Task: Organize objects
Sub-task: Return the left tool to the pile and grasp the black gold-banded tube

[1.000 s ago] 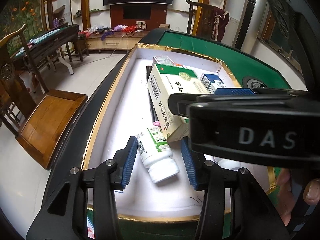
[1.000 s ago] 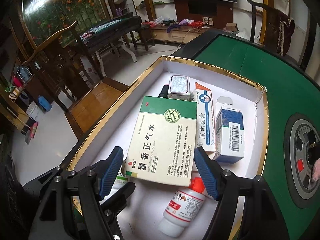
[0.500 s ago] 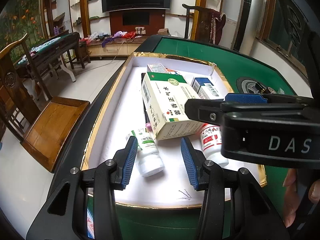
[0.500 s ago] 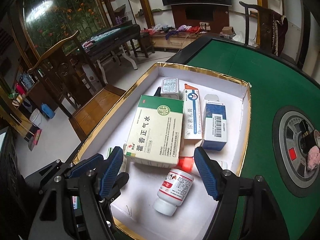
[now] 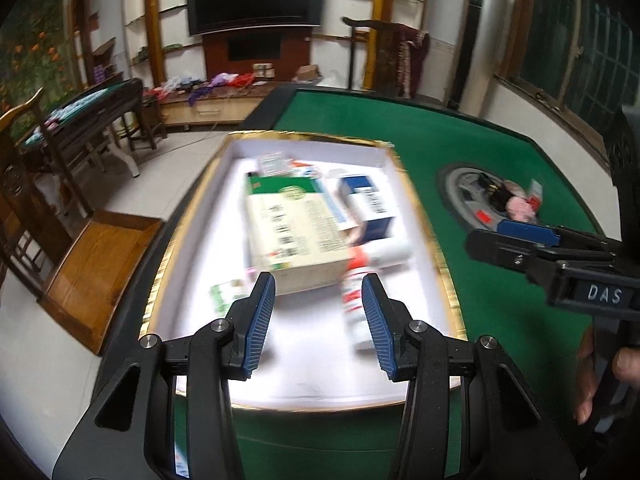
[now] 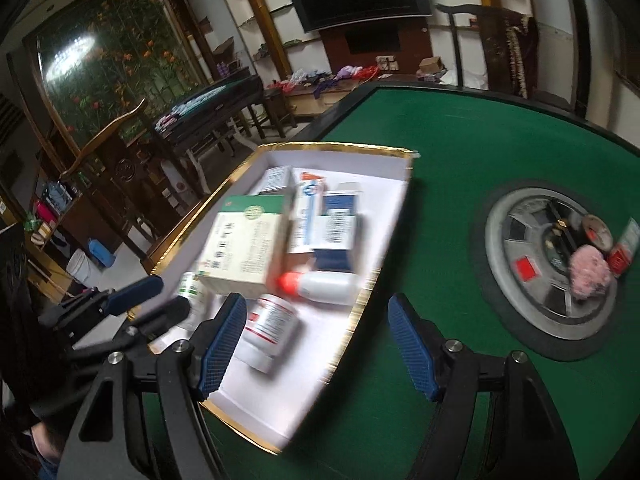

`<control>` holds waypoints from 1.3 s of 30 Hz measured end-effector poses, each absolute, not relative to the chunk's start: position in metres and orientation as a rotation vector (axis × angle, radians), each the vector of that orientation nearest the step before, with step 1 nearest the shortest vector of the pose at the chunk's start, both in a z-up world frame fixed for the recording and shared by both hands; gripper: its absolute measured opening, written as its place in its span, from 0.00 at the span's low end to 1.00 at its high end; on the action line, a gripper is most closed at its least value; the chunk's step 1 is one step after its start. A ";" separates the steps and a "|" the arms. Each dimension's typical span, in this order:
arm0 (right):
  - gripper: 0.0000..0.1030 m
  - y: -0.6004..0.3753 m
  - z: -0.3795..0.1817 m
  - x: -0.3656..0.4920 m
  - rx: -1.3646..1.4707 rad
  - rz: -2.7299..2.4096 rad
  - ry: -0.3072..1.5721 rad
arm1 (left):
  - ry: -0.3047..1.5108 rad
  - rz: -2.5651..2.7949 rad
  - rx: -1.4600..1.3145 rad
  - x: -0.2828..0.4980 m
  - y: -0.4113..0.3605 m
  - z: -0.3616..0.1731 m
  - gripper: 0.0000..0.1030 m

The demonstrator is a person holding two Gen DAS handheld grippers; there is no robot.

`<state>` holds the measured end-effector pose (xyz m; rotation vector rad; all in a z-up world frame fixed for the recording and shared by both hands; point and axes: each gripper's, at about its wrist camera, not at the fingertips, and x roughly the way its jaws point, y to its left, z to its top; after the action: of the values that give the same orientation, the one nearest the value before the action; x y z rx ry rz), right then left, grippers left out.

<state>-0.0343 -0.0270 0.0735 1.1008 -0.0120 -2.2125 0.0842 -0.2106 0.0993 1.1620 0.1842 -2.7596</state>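
Both grippers had drawn back and up from the tray since the earlier frame. The left gripper and right gripper were wide open and empty. Boxes and bottles lay packed together in the tray, apparently already sorted. The big box lay ahead of the left gripper; a bottle lay just beside the right gripper's left finger.

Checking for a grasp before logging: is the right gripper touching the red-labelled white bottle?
Apart. In the right wrist view the right gripper is open and empty; the red-labelled white bottle lies in the tray below.
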 end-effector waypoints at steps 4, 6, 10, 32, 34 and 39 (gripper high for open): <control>0.71 0.039 0.071 -0.046 1.104 -2.291 -0.065 | 0.219 -2.837 1.273 0.057 -0.172 0.108 0.44; 0.71 0.075 0.072 -0.056 1.106 -2.341 -0.101 | 0.277 -2.870 1.357 0.034 -0.150 0.111 0.44; 0.72 0.155 0.069 -0.073 1.104 -2.461 -0.196 | 0.370 -2.887 1.471 -0.017 -0.108 0.117 0.44; 0.72 0.258 0.068 -0.086 1.059 -2.471 -0.629 | 0.524 -2.598 1.700 -0.214 -0.006 0.052 0.39; 0.72 0.258 0.068 -0.086 1.059 -2.465 -0.634 | 0.491 -2.594 1.701 -0.219 -0.002 0.050 0.39; 0.72 0.254 0.068 -0.084 1.060 -2.465 -0.622 | 0.379 -2.606 1.684 -0.220 -0.001 0.048 0.17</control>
<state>-0.0839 0.2544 0.0676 1.0599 -0.6216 -2.4646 -0.2200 -0.0008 0.0482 1.6843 0.3787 -2.6058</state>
